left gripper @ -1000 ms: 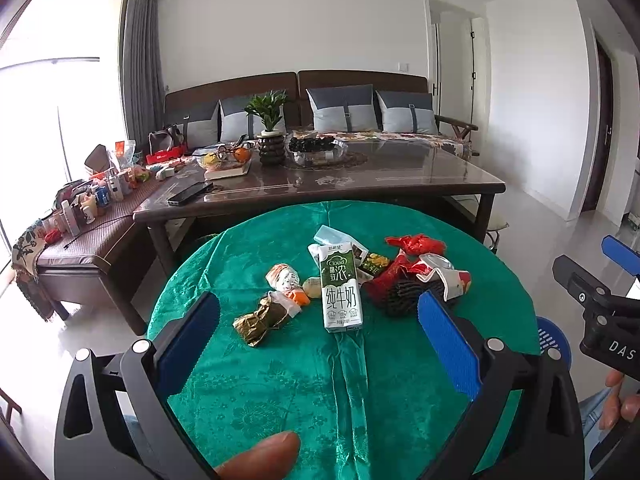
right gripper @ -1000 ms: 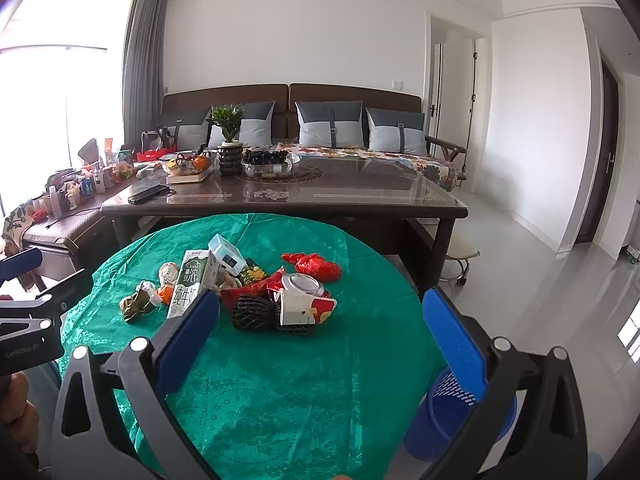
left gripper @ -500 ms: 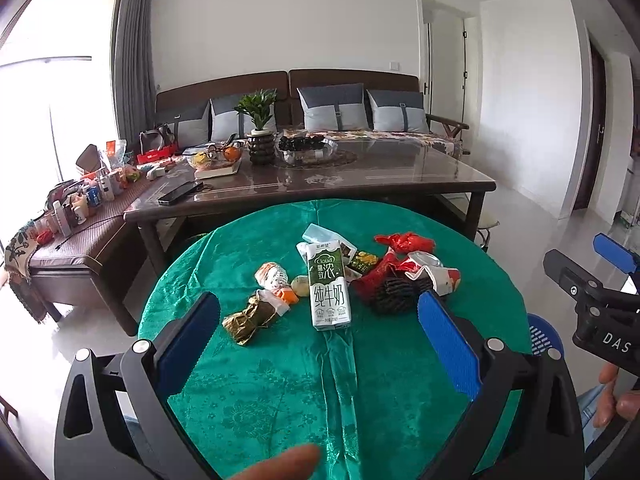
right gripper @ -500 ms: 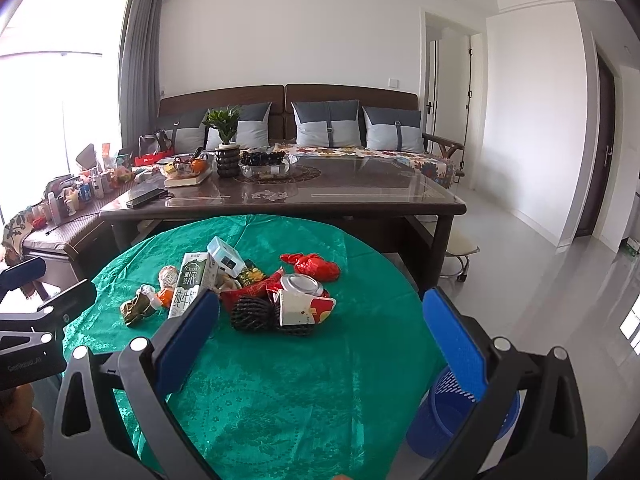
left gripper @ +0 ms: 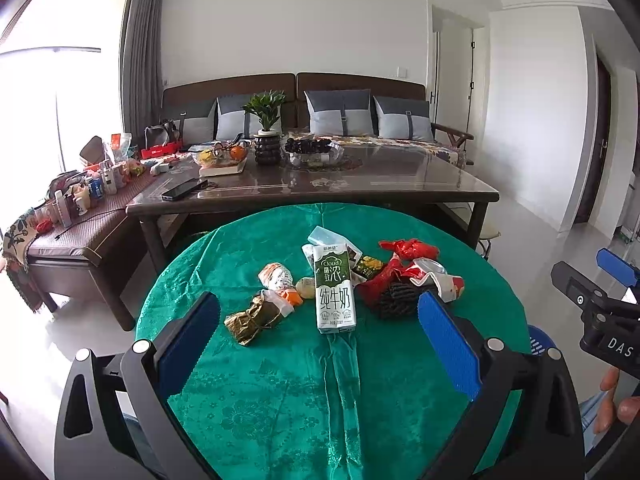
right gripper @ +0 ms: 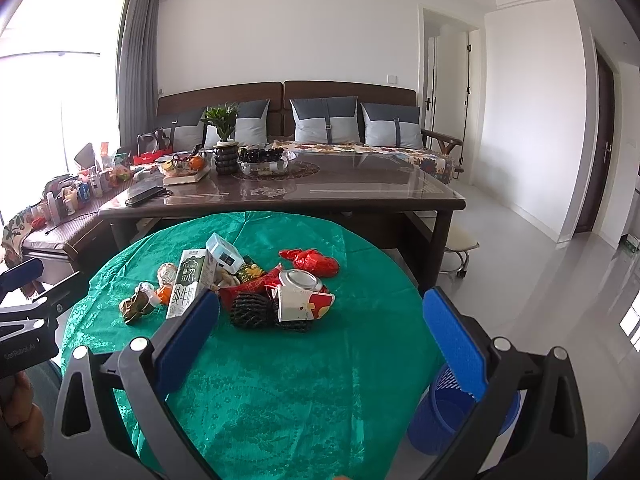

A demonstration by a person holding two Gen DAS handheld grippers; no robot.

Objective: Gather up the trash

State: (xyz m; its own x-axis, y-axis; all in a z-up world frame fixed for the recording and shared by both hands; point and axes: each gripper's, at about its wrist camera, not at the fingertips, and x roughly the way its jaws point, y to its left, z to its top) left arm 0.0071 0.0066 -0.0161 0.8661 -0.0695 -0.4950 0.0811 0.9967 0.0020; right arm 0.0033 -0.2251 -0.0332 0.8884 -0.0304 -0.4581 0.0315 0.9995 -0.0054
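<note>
The trash sits heaped mid-tabletop (left gripper: 280, 400): a milk carton (left gripper: 334, 292) lying flat, red wrappers (right gripper: 310, 260) to its right (one crumpled). Both grippers, left (left gripper: 318, 344) and right (right gripper: 320, 344), hover near, fingers spread, holding nothing. A blue bin (right gripper: 452, 412) stands on the floor right.

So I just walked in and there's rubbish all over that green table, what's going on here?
A person is clearing trash with a claw in each hand. Both the left claw and the right claw hang open over the near side of the green table, holding nothing. The milk carton, the red wrapper and the other scraps lie untouched. A blue bin waits on the floor at the right.
</note>
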